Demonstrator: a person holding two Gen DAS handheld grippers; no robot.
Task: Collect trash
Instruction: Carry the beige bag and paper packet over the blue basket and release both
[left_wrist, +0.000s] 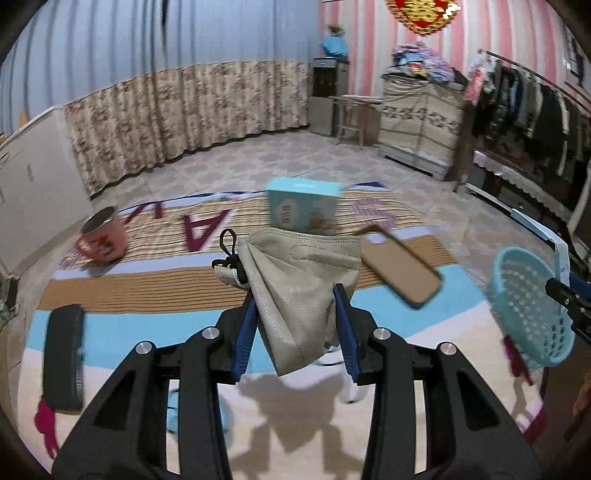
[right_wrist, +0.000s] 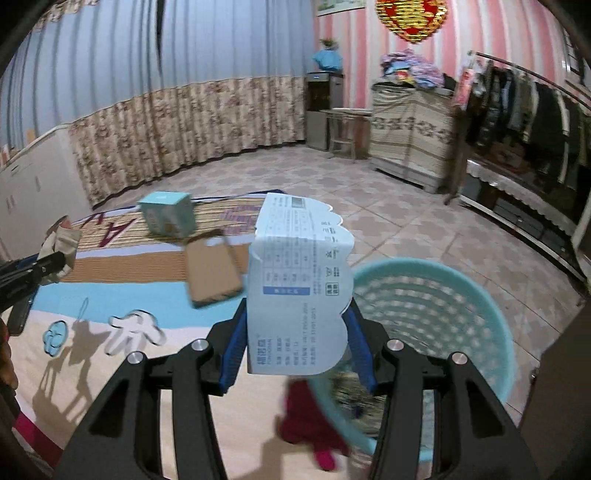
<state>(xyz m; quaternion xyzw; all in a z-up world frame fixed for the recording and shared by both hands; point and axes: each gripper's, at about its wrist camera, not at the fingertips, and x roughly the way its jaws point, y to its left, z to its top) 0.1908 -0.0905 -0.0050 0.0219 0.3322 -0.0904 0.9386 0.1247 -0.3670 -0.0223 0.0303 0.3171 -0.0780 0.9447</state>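
Note:
My left gripper (left_wrist: 295, 295) is shut on a crumpled beige face mask (left_wrist: 299, 280) with black ear loops, held above the patterned mat (left_wrist: 147, 288). My right gripper (right_wrist: 295, 314) is shut on a white and blue printed paper package (right_wrist: 295, 280), held upright just left of the light blue perforated basket (right_wrist: 461, 314). In the left wrist view that basket (left_wrist: 528, 306) sits at the far right, with the right gripper's black finger (left_wrist: 565, 295) beside it. The right wrist view shows the left gripper (right_wrist: 44, 266) with the mask (right_wrist: 62, 240) at the left edge.
On the mat lie a teal box (left_wrist: 303, 208), a brown phone case (left_wrist: 400, 267), a pink mug (left_wrist: 101, 240) and a black flat object (left_wrist: 62, 354). Something dark and patterned lies inside the basket. Tiled floor, curtains, a cabinet and a clothes rack surround the mat.

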